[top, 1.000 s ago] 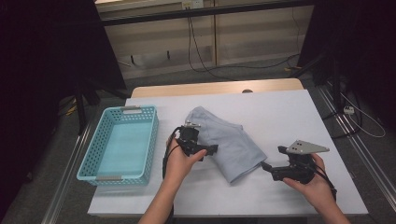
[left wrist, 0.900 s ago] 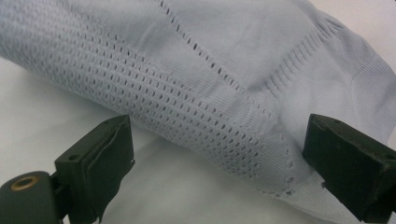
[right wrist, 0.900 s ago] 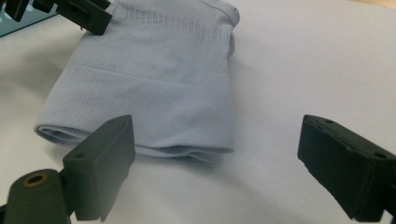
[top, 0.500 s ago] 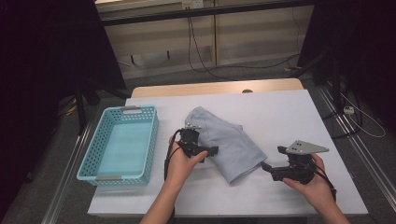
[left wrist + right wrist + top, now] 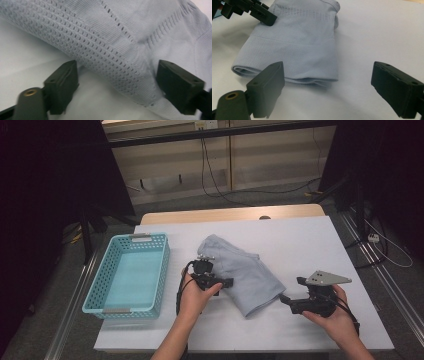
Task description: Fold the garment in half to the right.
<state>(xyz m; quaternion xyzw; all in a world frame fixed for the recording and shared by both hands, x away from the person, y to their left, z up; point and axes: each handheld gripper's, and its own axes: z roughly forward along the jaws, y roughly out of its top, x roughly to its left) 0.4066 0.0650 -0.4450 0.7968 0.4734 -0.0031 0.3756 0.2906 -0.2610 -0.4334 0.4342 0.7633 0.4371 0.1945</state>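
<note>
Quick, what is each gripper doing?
Left gripper: jaws open, just been closing around the folded cloth edge.
Right gripper: jaws open, holding nothing.

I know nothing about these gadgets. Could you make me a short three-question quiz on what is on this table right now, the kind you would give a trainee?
1. True or false: the folded grey garment lies inside the blue basket.
2. Which gripper is at the garment's edge? A) the left gripper B) the right gripper
3. Fill in: the right gripper's fingers stand ____, with nothing between them.

Key
1. False: it lies on the white table cover, to the right of the basket.
2. A. Its fingers have just been closing, with the fabric's edge between them but not yet pinched.
3. Open.
</note>
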